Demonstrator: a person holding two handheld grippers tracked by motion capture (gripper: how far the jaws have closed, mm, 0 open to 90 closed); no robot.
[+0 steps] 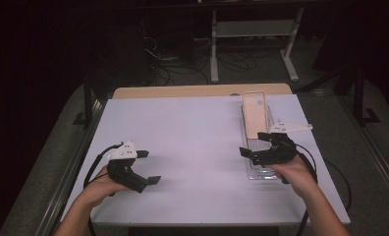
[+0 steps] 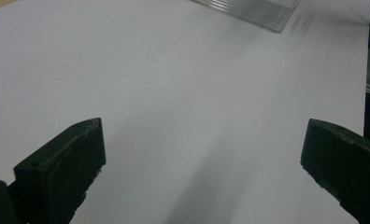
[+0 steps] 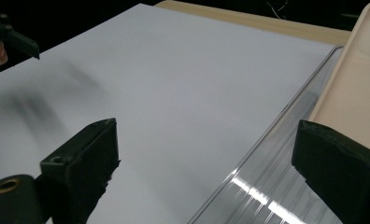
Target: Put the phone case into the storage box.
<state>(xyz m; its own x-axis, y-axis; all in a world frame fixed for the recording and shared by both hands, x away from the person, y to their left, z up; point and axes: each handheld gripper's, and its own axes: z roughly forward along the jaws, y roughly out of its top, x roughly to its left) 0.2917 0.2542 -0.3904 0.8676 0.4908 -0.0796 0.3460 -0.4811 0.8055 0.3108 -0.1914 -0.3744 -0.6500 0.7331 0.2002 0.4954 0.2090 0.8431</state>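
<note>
The white table top [image 1: 197, 142] takes up most of the high view, with a strip of bare wood [image 1: 197, 91] showing along its far edge and dark floor falling away on both long sides. Its whole middle, from the near edge to the far one, lies bare between the two hands, so there is wide room to move there. Beyond the far edge stand the white legs of a frame [image 1: 254, 39] and a tangle of cables [image 1: 173, 64] on the floor, well apart from the work. On the right part of the top lies a long clear plastic tray [image 1: 261, 173], running from near the far edge toward the person, close to the right-hand edge of the table. A beige phone case [image 1: 255, 114] rests in the far half of that tray, lying flat with its open side up. The right gripper [image 1: 259, 144] hovers over the near half of the tray with its jaws spread wide and nothing between them; in the right gripper view the tray's near rim [image 3: 267, 140] runs between the jaws and the case [image 3: 356, 93] sits just beyond the right one. The left gripper [image 1: 148, 167] is held above bare table near the left edge, jaws likewise wide apart and empty, far from the tray.
</note>
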